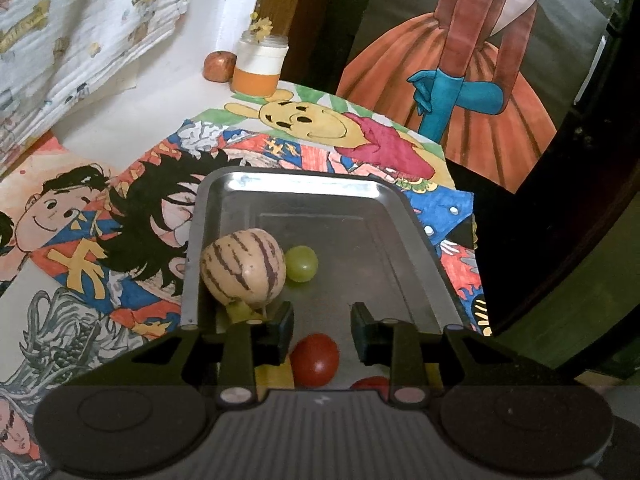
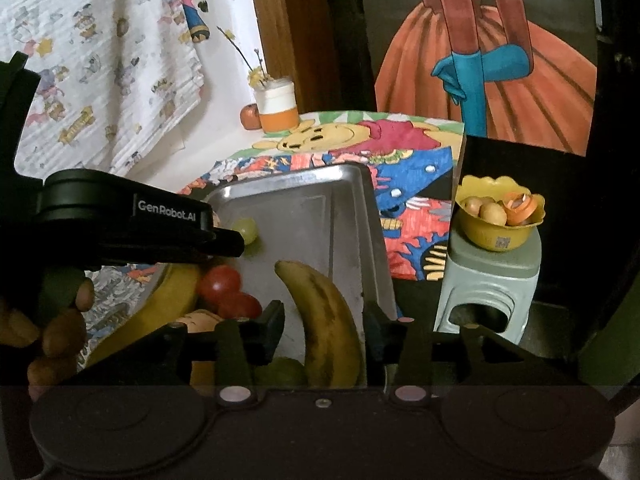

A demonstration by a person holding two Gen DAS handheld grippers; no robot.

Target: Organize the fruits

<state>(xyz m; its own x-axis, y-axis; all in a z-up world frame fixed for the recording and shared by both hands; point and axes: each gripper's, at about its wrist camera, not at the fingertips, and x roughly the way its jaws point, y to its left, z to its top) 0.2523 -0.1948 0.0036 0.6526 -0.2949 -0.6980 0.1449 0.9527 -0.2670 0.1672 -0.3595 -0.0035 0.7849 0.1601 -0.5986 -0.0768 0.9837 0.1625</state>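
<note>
A steel tray lies on a table covered with cartoon drawings. In it sit a striped cream melon, a green grape and red tomatoes. My left gripper is open and empty just above a tomato. In the right wrist view the tray holds a spotted banana, a second banana, tomatoes and the grape. My right gripper is open, its fingers either side of the spotted banana. The left gripper's body reaches in from the left.
An orange-and-white jar and a small apple stand at the table's back. A yellow bowl of small fruits sits on a pale stool to the right of the table. A patterned cloth hangs at the left.
</note>
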